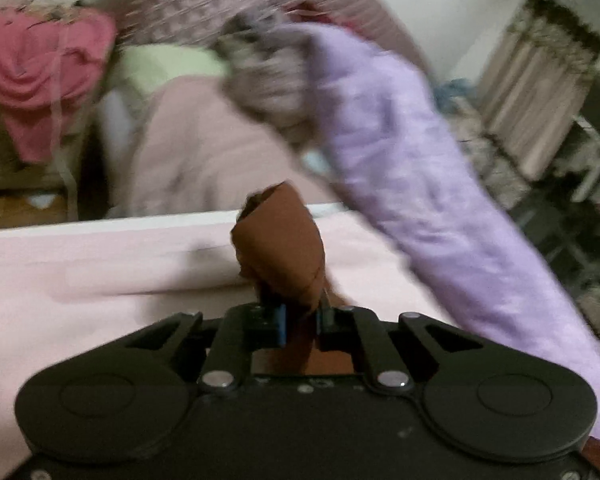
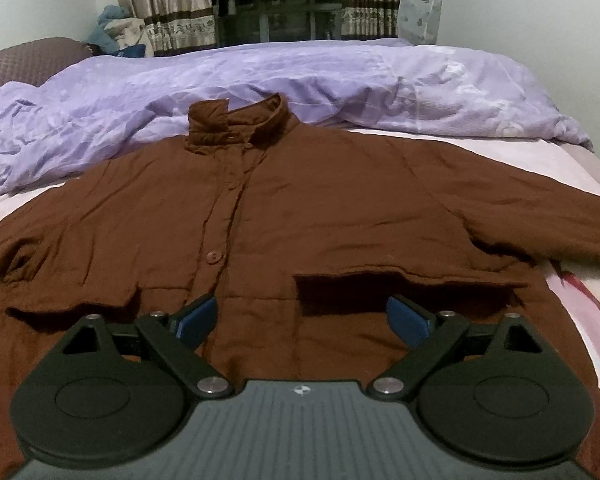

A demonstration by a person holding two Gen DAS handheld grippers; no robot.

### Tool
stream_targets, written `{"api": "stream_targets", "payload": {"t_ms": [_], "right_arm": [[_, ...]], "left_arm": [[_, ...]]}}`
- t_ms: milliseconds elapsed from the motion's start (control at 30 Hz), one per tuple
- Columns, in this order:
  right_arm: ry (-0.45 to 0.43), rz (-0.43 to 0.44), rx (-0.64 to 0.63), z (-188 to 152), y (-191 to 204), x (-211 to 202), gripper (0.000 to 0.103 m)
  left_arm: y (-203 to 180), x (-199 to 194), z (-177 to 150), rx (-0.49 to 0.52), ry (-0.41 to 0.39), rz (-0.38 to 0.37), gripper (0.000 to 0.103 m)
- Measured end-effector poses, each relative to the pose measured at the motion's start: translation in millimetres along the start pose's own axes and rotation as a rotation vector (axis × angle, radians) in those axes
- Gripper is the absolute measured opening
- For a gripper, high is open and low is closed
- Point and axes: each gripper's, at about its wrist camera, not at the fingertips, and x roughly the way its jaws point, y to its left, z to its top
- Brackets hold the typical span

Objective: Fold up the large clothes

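Legible text, labels, brands, numbers: none in either view. Only sign: a small round quartered mark on the right gripper's (image 2: pixel 304 316) grey ribbed housing.

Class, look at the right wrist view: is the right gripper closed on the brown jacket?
No. The right gripper has its blue pads spread wide apart above the brown jacket, which lies flat on the bed with nothing pinched between them.

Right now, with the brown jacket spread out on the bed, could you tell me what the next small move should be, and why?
Probably carry the pinched sleeve end inward across the jacket front. The left gripper is shut on a bunch of brown padded jacket fabric, while the right gripper hangs open over the hem, holding nothing. The jacket lies flat, front up, sleeves spread on the pink sheet, so a sleeve fold looks due first.
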Motion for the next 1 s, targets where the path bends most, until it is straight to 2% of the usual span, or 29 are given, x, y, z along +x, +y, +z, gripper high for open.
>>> {"api": "stream_targets", "payload": {"t_ms": [67,167,267,333,467,500,533,567,600,667,767,900,1000], "right_arm": [[-0.004,0.003,0.012,1,-6,-2,0.103],[-0.014,0.017,0.032,1,-15,-9,0.103],[-0.033,0.042,0.055,2,-26,-17,0.103],[-0.047,0.055,0.069,2,-33,-23,0.102],[-0.065,0.056,0.094,3,-47,-32,0.101],[-0.068,0.057,0.098,3,-49,-34,0.1],[-0.071,0.06,0.102,3,-52,-35,0.1],[-0.074,0.065,0.105,4,-54,-36,0.099],[-0.079,0.082,0.111,6,-58,-36,0.098],[-0.084,0.14,0.127,9,-64,-32,0.092],[-0.078,0.257,0.181,20,-73,-13,0.084],[-0.015,0.416,0.252,38,-66,32,0.078],[0.055,0.479,0.302,46,-50,71,0.078]], "left_arm": [[-29,-19,0,0.039,-0.015,-0.077,0.008],[-86,-52,-7,0.096,-0.019,-0.234,0.008],[-153,-90,-32,0.195,-0.024,-0.401,0.008],[-198,-114,-61,0.256,0.007,-0.531,0.008],[-267,-144,-142,0.375,0.119,-0.714,0.009],[-279,-148,-166,0.416,0.139,-0.73,0.017],[-289,-149,-186,0.463,0.16,-0.735,0.046],[-300,-149,-212,0.525,0.203,-0.73,0.064],[-306,-149,-229,0.564,0.235,-0.731,0.069],[-304,-149,-247,0.618,0.265,-0.75,0.069],[-288,-145,-237,0.628,0.215,-0.701,0.069],[-251,-123,-197,0.558,0.179,-0.557,0.068],[-230,-106,-182,0.525,0.169,-0.464,0.068]]}}
